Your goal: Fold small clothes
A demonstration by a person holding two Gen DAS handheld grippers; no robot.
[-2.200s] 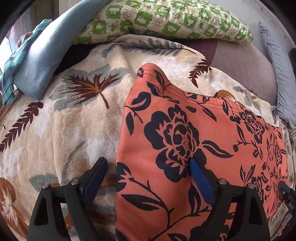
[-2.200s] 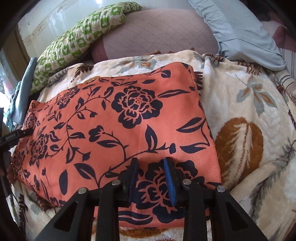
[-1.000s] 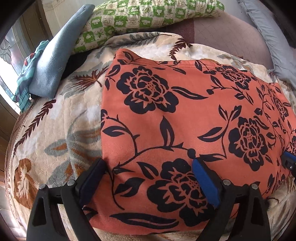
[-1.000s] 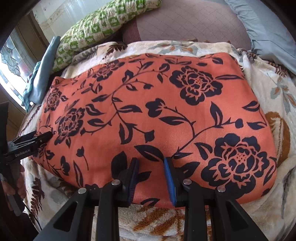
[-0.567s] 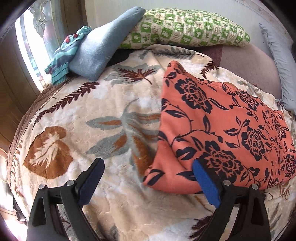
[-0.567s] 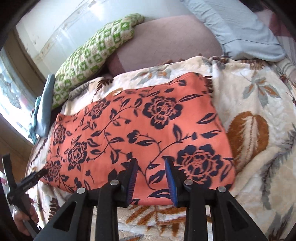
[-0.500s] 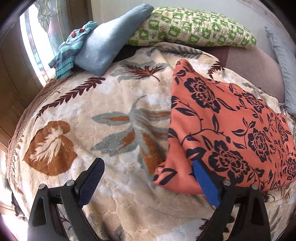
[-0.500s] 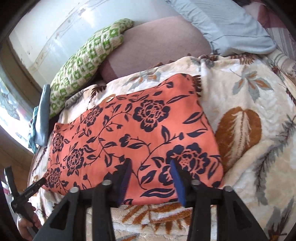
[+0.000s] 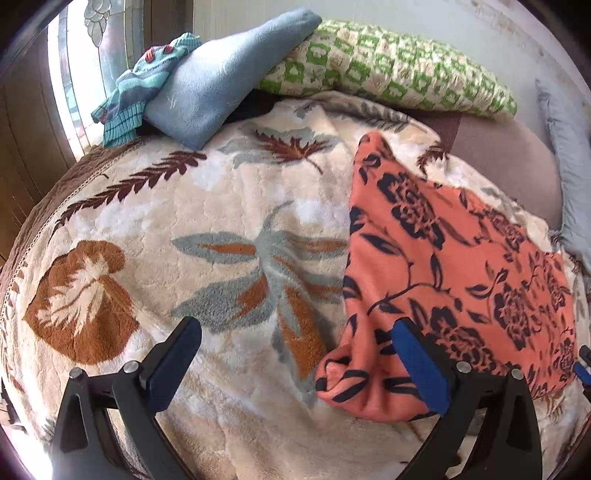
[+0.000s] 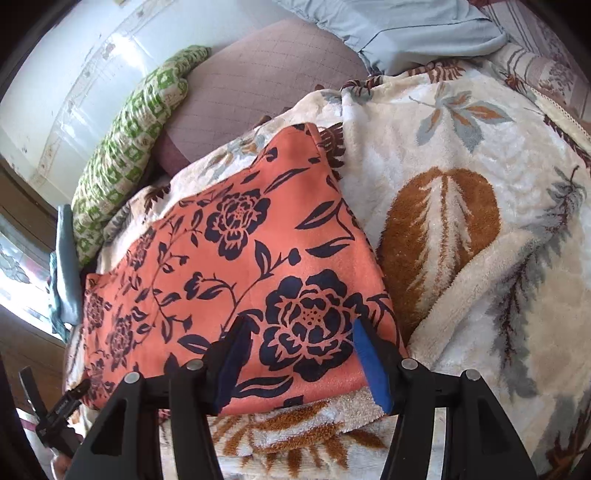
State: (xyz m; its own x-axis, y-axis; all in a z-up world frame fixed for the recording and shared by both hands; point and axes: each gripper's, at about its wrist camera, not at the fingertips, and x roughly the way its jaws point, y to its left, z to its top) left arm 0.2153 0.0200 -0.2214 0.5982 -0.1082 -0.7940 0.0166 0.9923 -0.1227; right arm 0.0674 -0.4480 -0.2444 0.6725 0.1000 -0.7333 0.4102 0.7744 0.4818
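An orange garment with dark navy flowers (image 9: 454,273) lies folded flat on a cream leaf-patterned blanket (image 9: 229,236). It also shows in the right wrist view (image 10: 251,266). My left gripper (image 9: 295,343) is wide open and empty, above the blanket at the garment's near left corner, its right finger over the cloth edge. My right gripper (image 10: 299,354) is open and empty, hovering over the garment's near right corner. The left gripper shows small at the lower left of the right wrist view (image 10: 59,410).
A blue folded cloth (image 9: 221,81) and a teal knit item (image 9: 144,85) lie at the far left by a window. A green checked pillow (image 9: 399,70), a mauve cushion (image 10: 258,70) and a pale blue pillow (image 10: 413,26) line the back.
My right gripper has opened from nearly shut and let go of the garment's edge. Both grippers have drawn back from the garment, which now lies flat; the left one shifted left.
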